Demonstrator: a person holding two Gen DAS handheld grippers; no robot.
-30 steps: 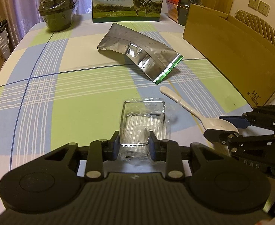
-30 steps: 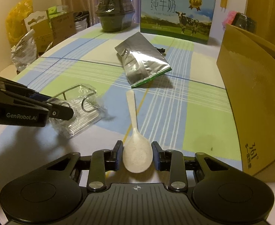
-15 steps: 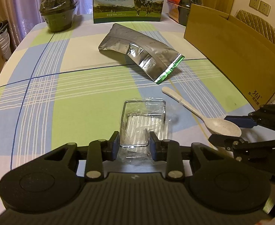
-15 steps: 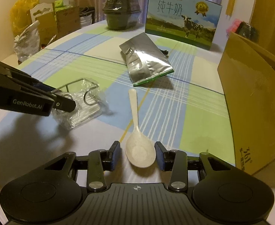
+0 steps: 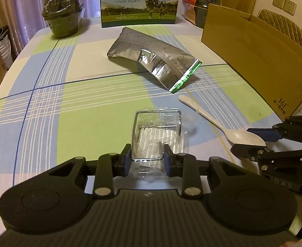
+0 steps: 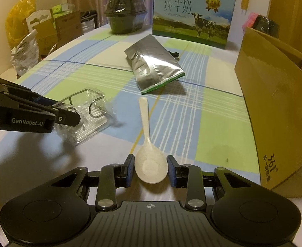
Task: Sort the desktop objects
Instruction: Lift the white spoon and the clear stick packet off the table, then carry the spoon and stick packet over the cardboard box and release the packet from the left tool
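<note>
Clear plastic wrapped packet with a wire frame (image 5: 158,131): sits between the left claw (image 5: 147,156) fingers, which press its near end; held, resting on the checked tablecloth (image 5: 68,107).
Cream plastic spoon (image 6: 149,154): bowl lies between the right claw (image 6: 151,169) fingers, a narrow gap either side; not gripped, by the look of it.
Silver foil pouch with green edge (image 5: 153,66): ahead of both claws, untouched.
Brown cardboard box (image 6: 274,103): right of the right claw, the likely destination.
Progress, judged: early; nothing visibly sorted, three items left.
</note>
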